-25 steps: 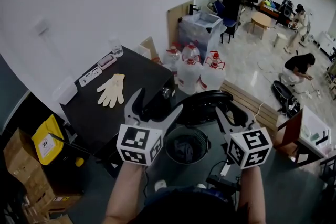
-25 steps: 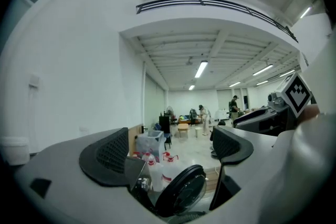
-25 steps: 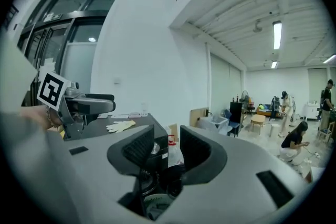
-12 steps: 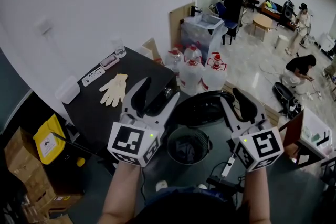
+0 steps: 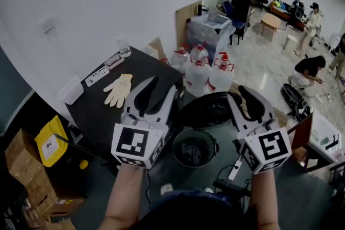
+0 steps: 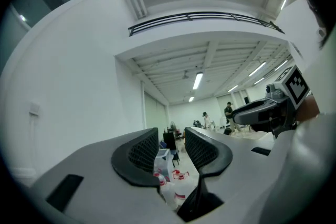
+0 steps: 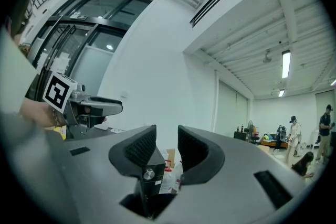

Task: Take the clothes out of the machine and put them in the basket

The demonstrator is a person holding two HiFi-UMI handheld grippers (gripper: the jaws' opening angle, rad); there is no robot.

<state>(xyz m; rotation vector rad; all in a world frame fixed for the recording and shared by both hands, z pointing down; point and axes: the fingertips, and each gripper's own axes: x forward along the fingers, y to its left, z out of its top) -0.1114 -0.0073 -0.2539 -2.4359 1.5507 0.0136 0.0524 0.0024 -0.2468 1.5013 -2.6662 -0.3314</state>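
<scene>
Table: black table (image 5: 102,116) against the white wall, left of the machine
Machine: round top-loader (image 5: 214,143) low between both grippers, black lid (image 5: 207,110) raised behind it
Clothes: dark clothes (image 5: 191,152) lie in the drum
Jugs: water jugs (image 5: 207,75) behind the lid, red labels too small to read
Left gripper: left gripper (image 5: 159,90) above the table edge, jaws just closing to a narrow gap, nothing between
Right gripper: right gripper (image 5: 241,97) above the lid, narrow gap, empty
Glove: pale glove (image 5: 118,89) flat on the table
</scene>
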